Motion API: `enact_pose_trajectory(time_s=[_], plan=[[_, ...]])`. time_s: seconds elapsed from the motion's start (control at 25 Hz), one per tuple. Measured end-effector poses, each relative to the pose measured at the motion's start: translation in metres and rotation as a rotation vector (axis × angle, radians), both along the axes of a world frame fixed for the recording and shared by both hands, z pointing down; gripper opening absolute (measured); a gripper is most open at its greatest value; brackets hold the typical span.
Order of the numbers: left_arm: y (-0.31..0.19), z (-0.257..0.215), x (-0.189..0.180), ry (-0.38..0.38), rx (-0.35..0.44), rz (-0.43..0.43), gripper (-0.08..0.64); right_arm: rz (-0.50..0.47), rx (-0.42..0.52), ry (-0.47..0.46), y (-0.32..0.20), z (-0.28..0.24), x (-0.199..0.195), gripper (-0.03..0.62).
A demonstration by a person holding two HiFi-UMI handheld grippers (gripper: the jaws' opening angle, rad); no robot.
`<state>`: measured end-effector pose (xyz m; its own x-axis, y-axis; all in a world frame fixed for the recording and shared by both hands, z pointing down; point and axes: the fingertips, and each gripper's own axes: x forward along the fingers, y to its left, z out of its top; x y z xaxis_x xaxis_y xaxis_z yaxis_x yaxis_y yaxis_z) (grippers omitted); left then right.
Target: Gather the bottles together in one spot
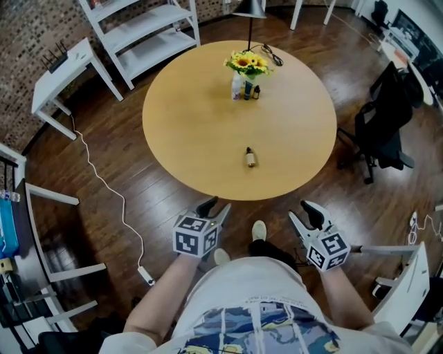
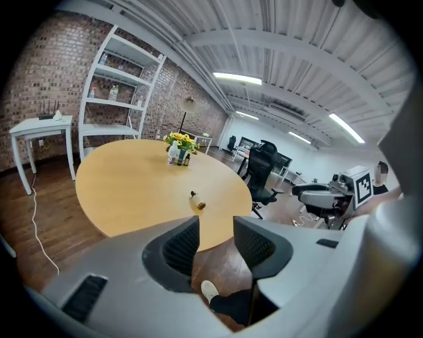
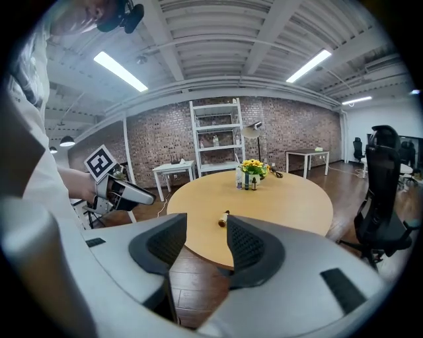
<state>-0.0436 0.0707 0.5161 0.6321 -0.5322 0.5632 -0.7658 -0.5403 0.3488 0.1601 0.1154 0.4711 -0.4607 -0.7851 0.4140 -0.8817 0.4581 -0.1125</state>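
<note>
Bottles (image 1: 246, 90) are grouped upright on the far part of the table (image 1: 180, 131), just in front of the flowers (image 1: 249, 63). Three seem to be there, one pale and two dark, but they are too small for a sure count. The vase is hidden behind them. One lone bottle (image 1: 250, 157) is laid on its side on the near half of the table, well apart from the group; its label cannot be read.

The left gripper (image 1: 214, 209) and the right gripper (image 1: 309, 213) are held off the table's near edge, over the floor (image 1: 104, 138). The jaws of both are parted and nothing is gripped. In the left gripper view only floor and a shoe (image 2: 209, 289) are seen in the gap. In the right gripper view the lone bottle is seen just above the gap, far beyond the jaws.

A lamp (image 1: 249, 10) is placed behind the flowers, its shade cut off by the upper edge and its foot hidden. A shelf (image 1: 142, 31) and a side table (image 1: 66, 66) are set at the far left, a chair (image 1: 383, 124) at the right. A cable (image 1: 104, 183) is trailed across the floor. The person's trunk is cut off at the bottom.
</note>
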Motion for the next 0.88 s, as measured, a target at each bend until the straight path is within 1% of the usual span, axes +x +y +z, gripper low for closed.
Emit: enact_pose_trajectory(time_s=[0.08, 0.16, 0.2, 0.4, 0.48, 0.56, 0.64, 0.72, 0.8, 0.88], plan=[[-0.018, 0.009, 0.023, -0.021, -0.026, 0.000, 0.186, -0.003, -0.002, -0.005, -0.012, -0.003, 0.017, 0.216], [-0.038, 0.024, 0.051, -0.052, -0.055, -0.004, 0.231, -0.001, 0.001, -0.007, -0.025, -0.009, 0.040, 0.216], [-0.050, 0.033, 0.064, -0.071, -0.067, -0.007, 0.241, 0.002, 0.002, -0.009, -0.032, -0.010, 0.050, 0.216], [-0.115, 0.086, 0.122, -0.195, -0.122, -0.028, 0.249, 0.020, -0.021, -0.022, -0.057, -0.001, 0.106, 0.216], [-0.140, 0.105, 0.143, -0.259, -0.130, -0.024, 0.256, 0.030, -0.042, -0.034, -0.065, 0.001, 0.127, 0.216], [-0.162, 0.128, 0.153, -0.348, -0.152, -0.033, 0.256, 0.032, -0.055, -0.041, -0.069, 0.001, 0.145, 0.216], [-0.179, 0.154, 0.151, -0.440, -0.200, -0.073, 0.256, 0.030, -0.063, -0.042, -0.074, 0.001, 0.161, 0.216], [-0.189, 0.173, 0.147, -0.497, -0.244, -0.112, 0.251, 0.023, -0.062, -0.034, -0.080, 0.002, 0.177, 0.216], [-0.193, 0.179, 0.149, -0.492, -0.267, -0.125, 0.211, 0.020, -0.068, -0.038, -0.086, 0.006, 0.190, 0.216], [-0.193, 0.179, 0.156, -0.472, -0.264, -0.107, 0.153, 0.017, -0.074, -0.052, -0.093, 0.010, 0.198, 0.216]])
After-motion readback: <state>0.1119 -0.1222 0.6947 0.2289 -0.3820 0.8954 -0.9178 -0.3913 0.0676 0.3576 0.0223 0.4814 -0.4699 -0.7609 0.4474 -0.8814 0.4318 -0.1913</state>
